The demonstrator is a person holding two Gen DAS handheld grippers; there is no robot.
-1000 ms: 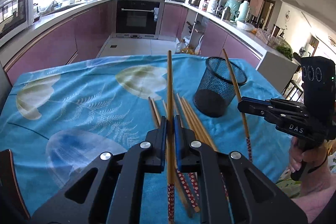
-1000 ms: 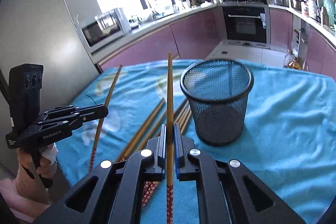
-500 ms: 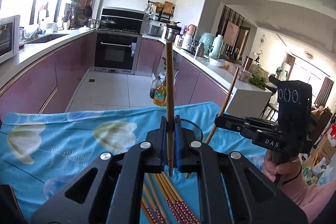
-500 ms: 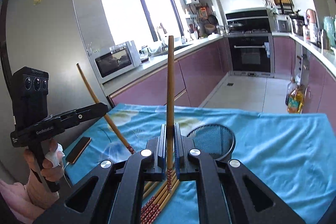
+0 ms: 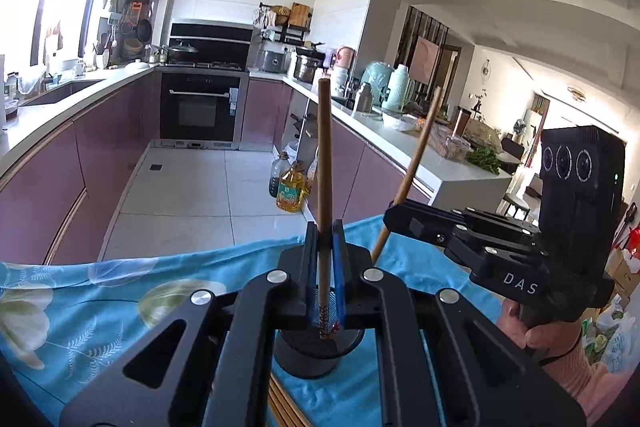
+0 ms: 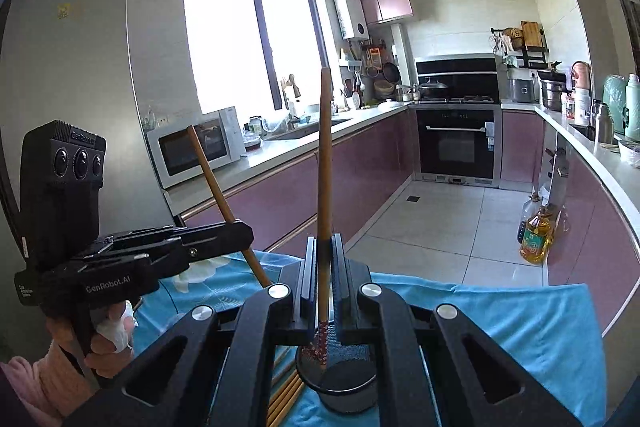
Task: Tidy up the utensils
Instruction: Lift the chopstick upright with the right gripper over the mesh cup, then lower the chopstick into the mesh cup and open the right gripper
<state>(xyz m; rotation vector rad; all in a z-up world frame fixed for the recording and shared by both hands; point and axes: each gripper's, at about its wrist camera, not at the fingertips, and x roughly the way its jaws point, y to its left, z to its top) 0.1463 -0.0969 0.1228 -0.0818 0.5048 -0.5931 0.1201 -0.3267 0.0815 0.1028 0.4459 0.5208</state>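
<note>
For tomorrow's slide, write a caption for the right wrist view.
Right gripper holds a chopstick upright above the mesh holder, its patterned end at the rim.

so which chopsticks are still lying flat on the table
The loose chopsticks beside the mesh cup. The left gripper and right gripper each hold one upright over the cup.

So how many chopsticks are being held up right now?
2: one chopstick upright in the left gripper, one upright in the right gripper, both over the mesh cup. More lie on the table, partly hidden.
</note>
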